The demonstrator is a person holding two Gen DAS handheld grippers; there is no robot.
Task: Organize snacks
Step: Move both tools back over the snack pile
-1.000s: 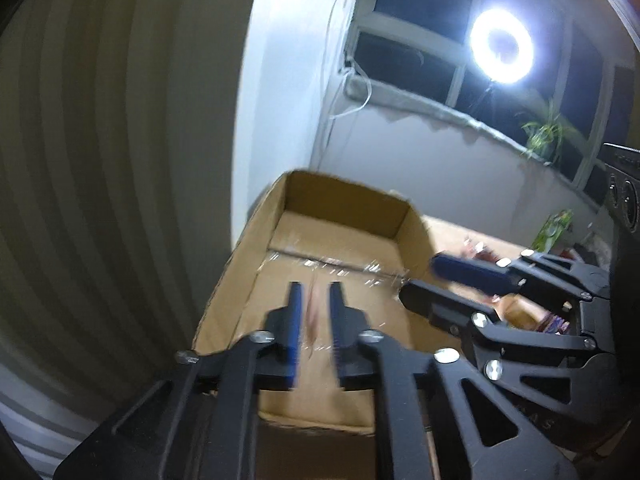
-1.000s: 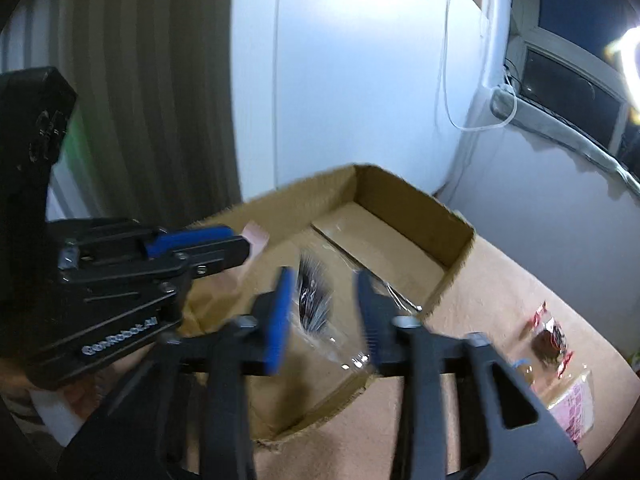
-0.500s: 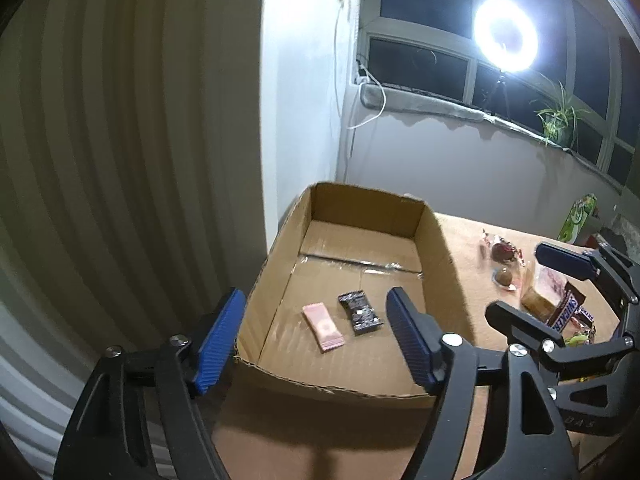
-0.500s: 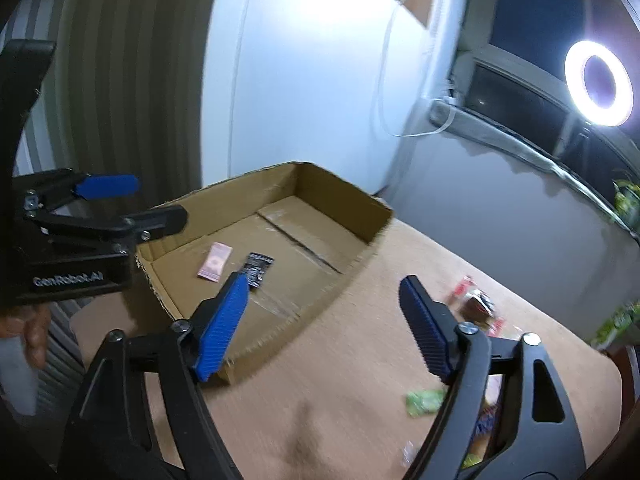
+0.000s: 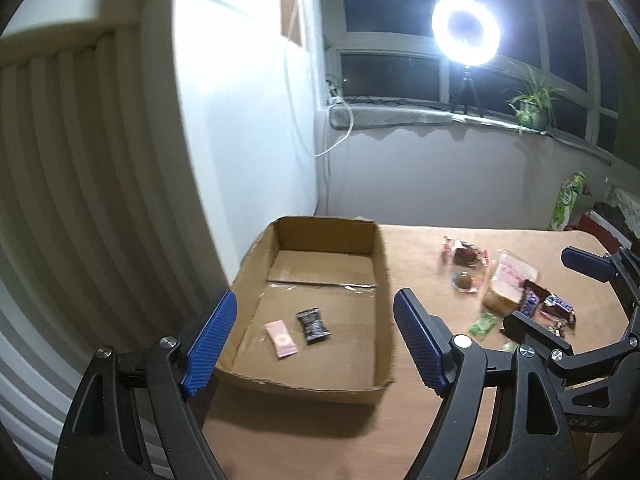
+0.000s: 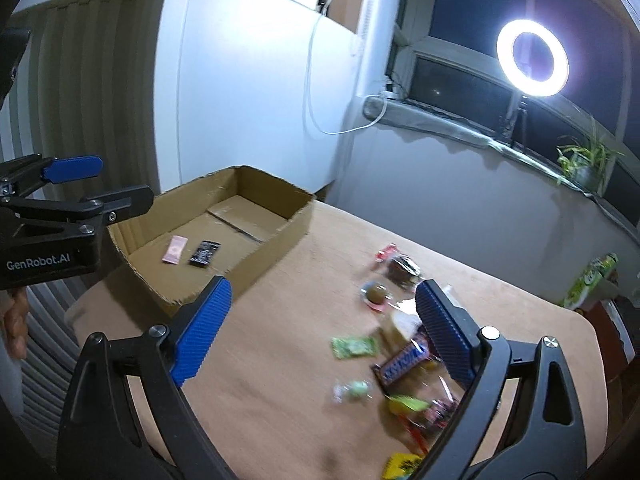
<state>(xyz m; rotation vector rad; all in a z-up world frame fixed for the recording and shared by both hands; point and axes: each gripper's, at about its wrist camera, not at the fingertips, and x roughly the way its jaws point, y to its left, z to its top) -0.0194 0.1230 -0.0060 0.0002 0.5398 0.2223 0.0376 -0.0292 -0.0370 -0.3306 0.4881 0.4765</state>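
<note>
An open cardboard box (image 5: pixel 382 280) (image 6: pixel 280 244) stands at the table's left end. In it lie a pink packet (image 5: pixel 281 339) (image 6: pixel 175 249) and a black packet (image 5: pixel 313 325) (image 6: pixel 205 253). My left gripper (image 5: pixel 312 344) is open and empty, raised above the box's near edge; it also shows at the left of the right wrist view (image 6: pixel 96 184). My right gripper (image 6: pixel 320 332) is open and empty above the table, beside a pile of loose snacks (image 6: pixel 400 352) (image 5: pixel 516 296). It also shows at the right of the left wrist view (image 5: pixel 552 292).
The brown table (image 6: pixel 280 360) reaches a white wall and a corrugated shutter on the left. A green bag (image 5: pixel 568 200) stands at the table's far right. A ring light (image 5: pixel 466 31) and a potted plant (image 5: pixel 532 104) are on the window sill.
Both grippers opened and let the pink and black packets drop into the box. Both then rose and pulled back, the right one swinging towards the snack pile.
</note>
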